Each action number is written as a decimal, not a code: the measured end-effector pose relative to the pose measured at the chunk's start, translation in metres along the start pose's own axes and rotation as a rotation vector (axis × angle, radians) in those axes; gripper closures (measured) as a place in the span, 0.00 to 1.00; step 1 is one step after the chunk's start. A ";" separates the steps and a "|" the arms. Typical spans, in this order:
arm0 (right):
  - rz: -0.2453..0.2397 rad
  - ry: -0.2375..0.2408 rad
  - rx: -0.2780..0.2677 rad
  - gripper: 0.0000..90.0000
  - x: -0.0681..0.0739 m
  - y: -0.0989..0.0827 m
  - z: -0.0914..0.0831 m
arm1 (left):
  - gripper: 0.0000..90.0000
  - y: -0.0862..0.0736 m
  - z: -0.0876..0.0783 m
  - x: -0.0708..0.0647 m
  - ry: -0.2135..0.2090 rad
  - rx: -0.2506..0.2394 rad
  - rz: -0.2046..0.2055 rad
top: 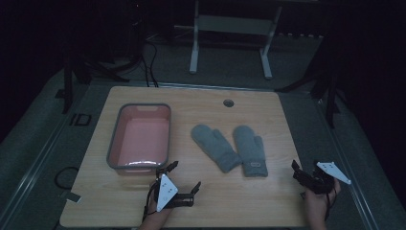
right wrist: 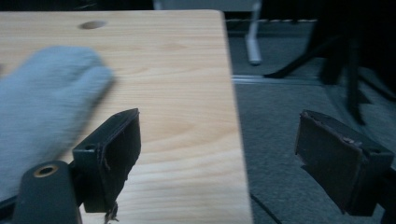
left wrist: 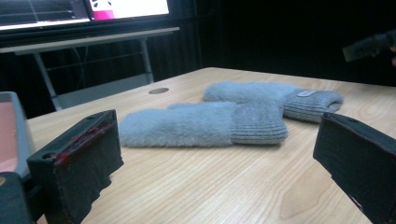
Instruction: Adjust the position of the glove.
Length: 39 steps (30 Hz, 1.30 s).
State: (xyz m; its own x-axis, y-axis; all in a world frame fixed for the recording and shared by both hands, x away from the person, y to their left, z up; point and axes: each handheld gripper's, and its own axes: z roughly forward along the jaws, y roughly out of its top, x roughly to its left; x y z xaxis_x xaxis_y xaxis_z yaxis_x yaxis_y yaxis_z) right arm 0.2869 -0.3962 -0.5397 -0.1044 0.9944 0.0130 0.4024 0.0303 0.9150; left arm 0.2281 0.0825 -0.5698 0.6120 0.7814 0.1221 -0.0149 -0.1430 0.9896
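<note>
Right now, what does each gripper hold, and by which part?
Nothing: the left gripper and right gripper are open and empty, apart from the mittens.

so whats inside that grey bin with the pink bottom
The grey bin looks empty in the high view: a bare pink floor with a light glare near its front wall. The two grey mittens lie outside it on the table.
</note>
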 end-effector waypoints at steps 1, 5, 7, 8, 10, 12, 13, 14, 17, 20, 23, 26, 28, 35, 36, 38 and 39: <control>0.001 0.032 -0.002 0.16 0.000 0.007 -0.003 | 0.01 0.000 0.000 0.000 -0.007 0.002 0.002; -0.015 0.104 -0.024 0.16 0.011 0.033 -0.011 | 0.01 0.000 0.000 -0.001 -0.018 -0.004 0.003; -0.022 0.114 -0.037 0.16 0.015 0.039 -0.012 | 0.01 0.000 0.000 -0.001 -0.018 -0.004 0.003; -0.051 0.148 -0.036 0.16 0.024 0.051 -0.013 | 0.01 0.000 0.000 -0.001 -0.022 -0.007 -0.004; -0.075 0.189 -0.027 0.17 0.034 0.063 -0.012 | 0.01 0.000 0.000 -0.001 -0.022 -0.008 -0.004; -0.086 0.224 -0.033 0.19 0.043 0.071 -0.012 | 0.01 0.000 0.000 -0.001 -0.024 -0.009 -0.005; -0.082 0.248 -0.027 0.21 0.047 0.075 -0.011 | 0.01 0.000 -0.001 0.000 -0.023 -0.011 -0.007; -0.082 0.248 -0.027 0.21 0.047 0.075 -0.011 | 0.01 0.000 -0.001 0.000 -0.023 -0.011 -0.007; -0.120 0.274 -0.025 0.17 0.060 0.085 -0.008 | 0.01 0.000 -0.001 0.001 -0.026 -0.007 -0.013; -0.166 0.348 0.002 0.15 0.076 0.093 -0.001 | 0.01 0.000 -0.001 0.001 -0.031 -0.009 -0.017; -0.209 0.403 0.048 0.15 0.092 0.097 0.007 | 0.01 0.000 -0.001 0.001 -0.031 -0.013 -0.021; -0.235 0.470 0.085 0.14 0.109 0.098 0.017 | 0.01 0.000 -0.001 0.002 -0.034 -0.011 -0.026; -0.256 0.493 0.089 0.14 0.119 0.097 0.024 | 0.01 0.000 -0.001 0.002 -0.035 -0.012 -0.027; -0.296 0.591 0.121 0.15 0.151 0.091 0.050 | 0.01 0.001 -0.001 0.003 -0.040 -0.015 -0.036; -0.302 0.601 0.132 0.16 0.156 0.090 0.054 | 0.01 0.001 -0.001 0.003 -0.039 -0.016 -0.036; -0.304 0.615 0.153 0.16 0.160 0.089 0.058 | 0.01 0.001 -0.001 0.003 -0.040 -0.015 -0.036; -0.302 0.621 0.177 0.15 0.168 0.088 0.067 | 0.01 0.001 -0.001 0.003 -0.040 -0.016 -0.036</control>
State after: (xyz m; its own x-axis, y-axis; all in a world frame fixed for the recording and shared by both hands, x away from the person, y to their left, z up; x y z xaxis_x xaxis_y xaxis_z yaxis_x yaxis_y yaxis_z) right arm 0.3657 -0.2192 -0.4841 -0.7125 0.7002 0.0446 0.4101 0.3640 0.8362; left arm 0.2287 0.0856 -0.5687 0.6436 0.7608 0.0836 -0.0048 -0.1053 0.9944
